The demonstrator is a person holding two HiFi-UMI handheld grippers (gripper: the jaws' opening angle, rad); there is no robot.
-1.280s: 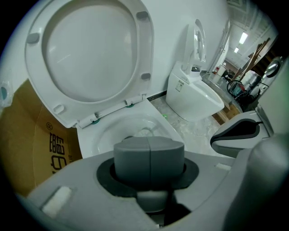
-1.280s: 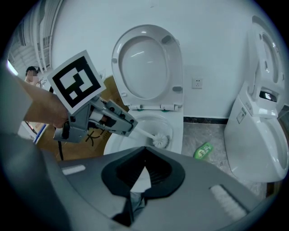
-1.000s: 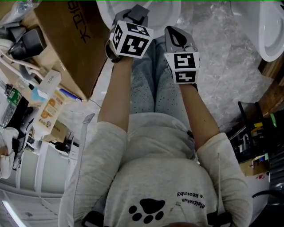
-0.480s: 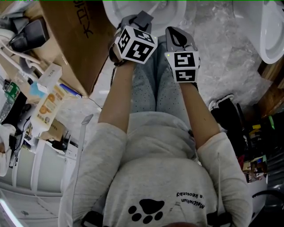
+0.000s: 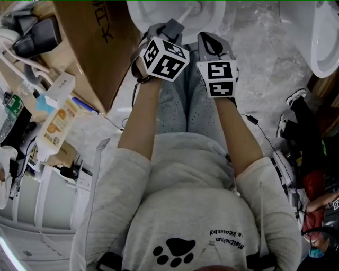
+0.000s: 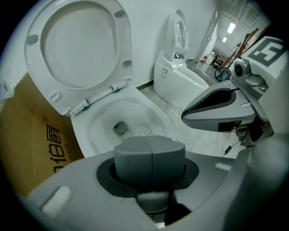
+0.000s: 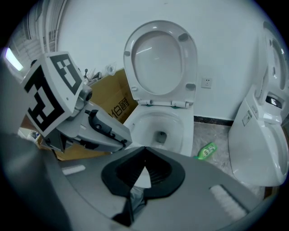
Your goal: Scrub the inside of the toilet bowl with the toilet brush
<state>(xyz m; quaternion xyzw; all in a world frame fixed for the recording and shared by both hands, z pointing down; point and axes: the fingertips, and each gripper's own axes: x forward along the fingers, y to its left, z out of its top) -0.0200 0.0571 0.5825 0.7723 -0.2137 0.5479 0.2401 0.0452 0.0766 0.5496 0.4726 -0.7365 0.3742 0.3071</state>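
The white toilet bowl stands open with its lid raised; it also shows in the right gripper view and at the head view's top edge. No toilet brush shows in any view. My left gripper hangs above the bowl's near rim, its grey jaws pressed together with nothing between them. My right gripper is just right of it, also over the near rim, black jaws shut and empty. In the head view both grippers sit side by side before the bowl.
A brown cardboard box stands left of the toilet. A green bottle lies on the floor between this toilet and a second white toilet on the right. Shelves with clutter are at the left; cables and a person's shoe at the right.
My left gripper has drifted closer to the right one and rolled slightly. The right gripper has stayed put. A person's shoe and leg have come into the head view at the right.
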